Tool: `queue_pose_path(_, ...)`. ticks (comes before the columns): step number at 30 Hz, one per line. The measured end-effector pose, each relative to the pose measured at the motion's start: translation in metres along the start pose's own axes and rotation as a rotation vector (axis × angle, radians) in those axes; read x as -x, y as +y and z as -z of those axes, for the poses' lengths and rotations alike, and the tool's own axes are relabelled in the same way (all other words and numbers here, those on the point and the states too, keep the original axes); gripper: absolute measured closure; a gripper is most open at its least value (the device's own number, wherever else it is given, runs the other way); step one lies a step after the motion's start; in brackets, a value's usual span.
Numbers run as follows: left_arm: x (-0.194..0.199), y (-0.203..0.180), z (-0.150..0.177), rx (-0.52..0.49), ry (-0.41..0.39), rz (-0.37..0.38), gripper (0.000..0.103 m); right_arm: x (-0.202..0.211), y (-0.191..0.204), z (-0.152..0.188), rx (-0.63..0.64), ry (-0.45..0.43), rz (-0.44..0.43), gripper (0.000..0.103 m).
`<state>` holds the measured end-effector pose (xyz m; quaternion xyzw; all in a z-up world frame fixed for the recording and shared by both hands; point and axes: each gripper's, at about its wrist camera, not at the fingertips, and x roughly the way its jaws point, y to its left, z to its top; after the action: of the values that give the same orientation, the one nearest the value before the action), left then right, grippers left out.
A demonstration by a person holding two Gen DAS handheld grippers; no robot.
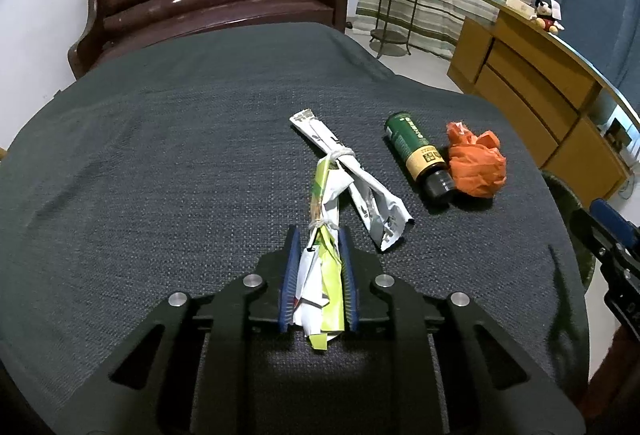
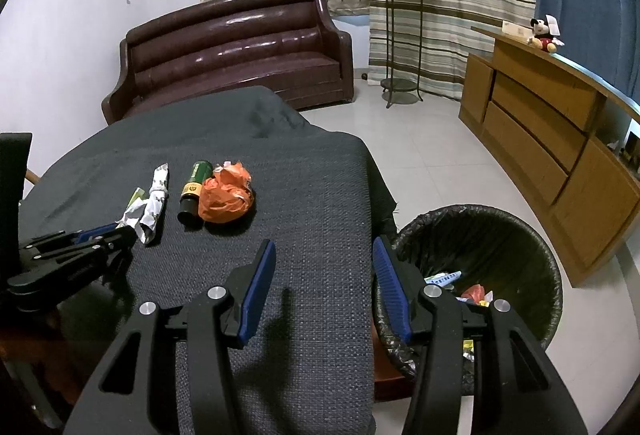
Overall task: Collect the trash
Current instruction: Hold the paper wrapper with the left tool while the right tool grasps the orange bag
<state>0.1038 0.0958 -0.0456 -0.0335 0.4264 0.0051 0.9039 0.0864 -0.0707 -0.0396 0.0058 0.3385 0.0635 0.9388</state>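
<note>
On the dark grey tablecloth my left gripper is shut on a crumpled green-and-white wrapper, whose far end lies on the cloth. A rolled white wrapper lies against it, tied with a band. To their right lie a green bottle and a crumpled orange bag, touching each other. My right gripper stands open and empty over the table's right edge. From there I see the left gripper, the green-and-white wrapper, the bottle and the orange bag.
A black-lined trash bin stands on the tiled floor right of the table, with some wrappers inside. A brown leather sofa is behind the table. A metal plant stand and a wooden cabinet stand at the right.
</note>
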Motion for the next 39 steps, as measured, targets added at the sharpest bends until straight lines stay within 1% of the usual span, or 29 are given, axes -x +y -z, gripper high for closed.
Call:
queue_pose_path(9,0.012,0.018,-0.001,0.018,-0.040,-0.006,0.084,-0.005,0.008,-0.003,0.025,0.009,0.002,0.053)
queue_pose_path(18,0.023,0.054,-0.005,0.069,-0.080,-0.053,0.084,-0.016,0.028,-0.017,0.052,0.002,-0.024,0.053)
queue_pose_path(21,0.026,0.066,-0.005,0.080,-0.091,-0.075,0.084,-0.017,0.036,-0.024,0.062,-0.013,-0.038,0.045)
queue_pose_path(24,0.027,0.078,-0.006,0.098,-0.095,-0.088,0.084,-0.024,0.046,-0.031,0.084,-0.021,-0.040,0.045)
queue_pose_path(29,0.027,0.093,-0.006,0.122,-0.098,-0.103,0.084,-0.041,0.055,-0.039,0.089,0.011,-0.038,0.045)
queue_pose_path(32,0.025,0.097,-0.006,0.128,-0.095,-0.103,0.084,-0.048,0.056,-0.041,0.084,0.050,-0.039,0.045)
queue_pose_path(35,0.023,0.098,-0.006,0.132,-0.093,-0.098,0.084,-0.052,0.055,-0.041,0.074,0.076,-0.041,0.045)
queue_pose_path(39,0.020,0.098,-0.005,0.134,-0.089,-0.093,0.084,-0.059,0.061,-0.041,0.095,0.113,-0.036,0.045)
